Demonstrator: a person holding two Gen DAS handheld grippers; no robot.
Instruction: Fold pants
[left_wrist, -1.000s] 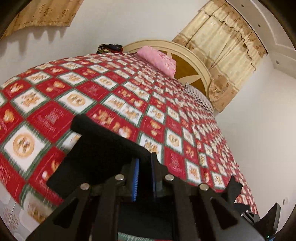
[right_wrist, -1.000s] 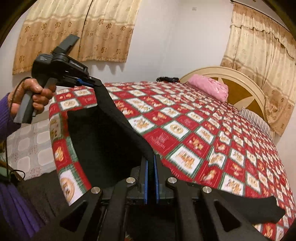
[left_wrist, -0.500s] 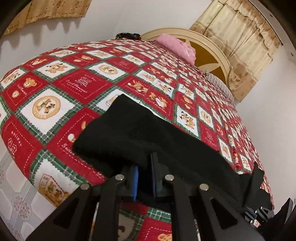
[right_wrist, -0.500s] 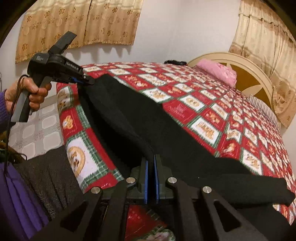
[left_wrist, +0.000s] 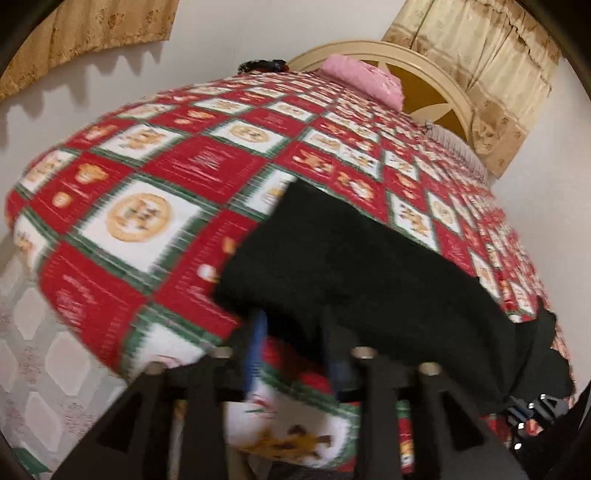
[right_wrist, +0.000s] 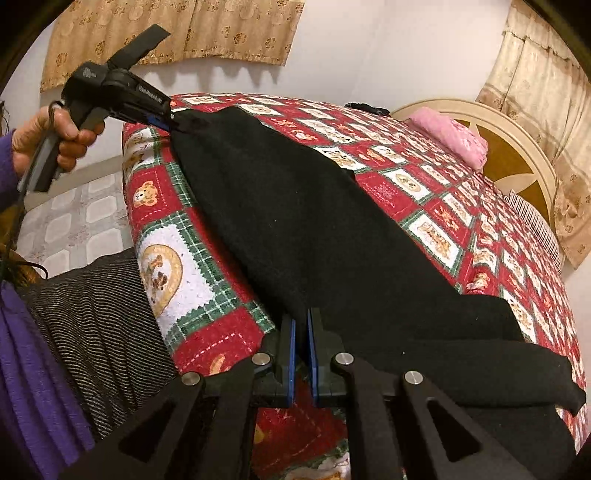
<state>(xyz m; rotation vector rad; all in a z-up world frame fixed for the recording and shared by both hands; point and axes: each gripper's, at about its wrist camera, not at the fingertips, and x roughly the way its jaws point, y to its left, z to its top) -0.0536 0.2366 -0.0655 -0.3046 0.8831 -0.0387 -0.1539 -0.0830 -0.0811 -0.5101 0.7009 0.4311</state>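
Black pants lie spread along the near edge of the bed, over the red patterned cover. My right gripper is nearly shut, its blue pads pinching the pants' near edge. My left gripper has its jaws apart around the pants' corner, in a blurred view. In the right wrist view the left gripper sits at the pants' far left corner, held by a hand.
A pink pillow and a round wooden headboard stand at the bed's far end. Curtains hang on the wall. The tiled floor and the person's striped clothing are at the left.
Both grippers have lowered the pants onto the bed, and the cloth now lies flat. The left gripper's jaws have opened from shut.
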